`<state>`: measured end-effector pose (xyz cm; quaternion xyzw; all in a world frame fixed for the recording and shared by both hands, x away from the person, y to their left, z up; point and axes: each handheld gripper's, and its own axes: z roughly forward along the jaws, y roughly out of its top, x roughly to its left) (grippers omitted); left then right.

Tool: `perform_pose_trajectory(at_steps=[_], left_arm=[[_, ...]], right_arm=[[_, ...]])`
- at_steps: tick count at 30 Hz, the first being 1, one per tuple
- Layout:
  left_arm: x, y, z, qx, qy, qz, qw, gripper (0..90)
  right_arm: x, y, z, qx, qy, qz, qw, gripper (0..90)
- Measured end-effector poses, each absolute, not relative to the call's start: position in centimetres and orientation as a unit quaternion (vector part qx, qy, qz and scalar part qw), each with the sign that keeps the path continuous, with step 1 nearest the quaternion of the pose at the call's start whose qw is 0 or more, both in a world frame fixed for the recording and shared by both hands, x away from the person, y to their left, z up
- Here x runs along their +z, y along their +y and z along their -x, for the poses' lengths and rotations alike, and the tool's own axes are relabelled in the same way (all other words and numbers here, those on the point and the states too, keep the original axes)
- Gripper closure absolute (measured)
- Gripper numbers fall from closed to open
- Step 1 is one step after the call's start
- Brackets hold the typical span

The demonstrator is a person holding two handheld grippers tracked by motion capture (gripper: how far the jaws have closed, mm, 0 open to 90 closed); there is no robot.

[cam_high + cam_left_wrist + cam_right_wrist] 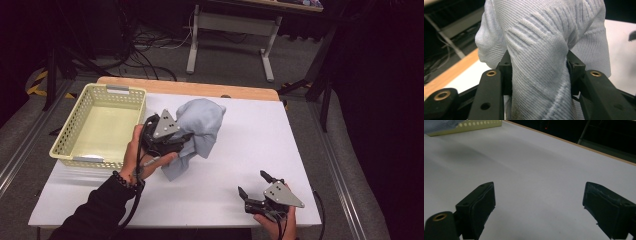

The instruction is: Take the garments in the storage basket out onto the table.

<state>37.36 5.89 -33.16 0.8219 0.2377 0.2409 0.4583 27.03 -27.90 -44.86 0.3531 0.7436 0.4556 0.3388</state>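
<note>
A bunched light blue knitted cloth (202,125) is lifted off the white table (250,145), just right of the basket. My left gripper (182,137) is shut on it from the left. In the left gripper view both jaws squeeze a thick fold of the cloth (541,50), which rises above my left gripper (539,67) and drapes to either side. My right gripper (252,182) rests low near the table's front right, open, with bare table between its jaws. The right gripper view has my right gripper (539,200) spread wide over the white surface.
A pale yellow perforated basket (75,120) stands empty at the table's left; its rim (474,126) lies far off in the right gripper view. A wooden strip (200,89) runs along the table's far edge. Beyond it are desk legs (192,50) and floor cables.
</note>
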Motion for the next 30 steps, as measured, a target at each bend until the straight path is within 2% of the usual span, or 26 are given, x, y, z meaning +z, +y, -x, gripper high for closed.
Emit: perform_pose_trajectory(at_steps=[12, 15, 17, 20, 26, 30], left_arm=[[-35.7, 1.9, -37.4, 0.212, 0.211, -0.851, 0.432, 47.6], [-36.1, 1.3, -37.4, 0.209, 0.212, -0.852, 0.431, 38.3], [-36.2, 1.1, -37.3, 0.206, 0.212, -0.85, 0.436, 33.2], [-36.0, 1.1, -37.1, 0.21, 0.204, -0.843, 0.451, 32.9], [-35.0, 2.2, -36.2, 0.219, 0.195, -0.823, 0.486, 26.3], [-35.0, 2.8, -35.6, 0.233, 0.194, -0.818, 0.488, 22.3]], right_arm=[[-44.9, -28.6, -26.4, 0.453, 0.737, -0.367, 0.342, 11.7], [-44.9, -28.5, -26.5, 0.454, 0.738, -0.364, 0.341, 11.7], [-44.9, -28.5, -26.5, 0.454, 0.739, -0.364, 0.34, 11.6], [-44.9, -28.5, -26.6, 0.454, 0.74, -0.363, 0.339, 11.6], [-44.9, -28.5, -26.6, 0.454, 0.74, -0.363, 0.338, 11.6], [-44.9, -28.4, -26.6, 0.453, 0.741, -0.363, 0.337, 11.6]])
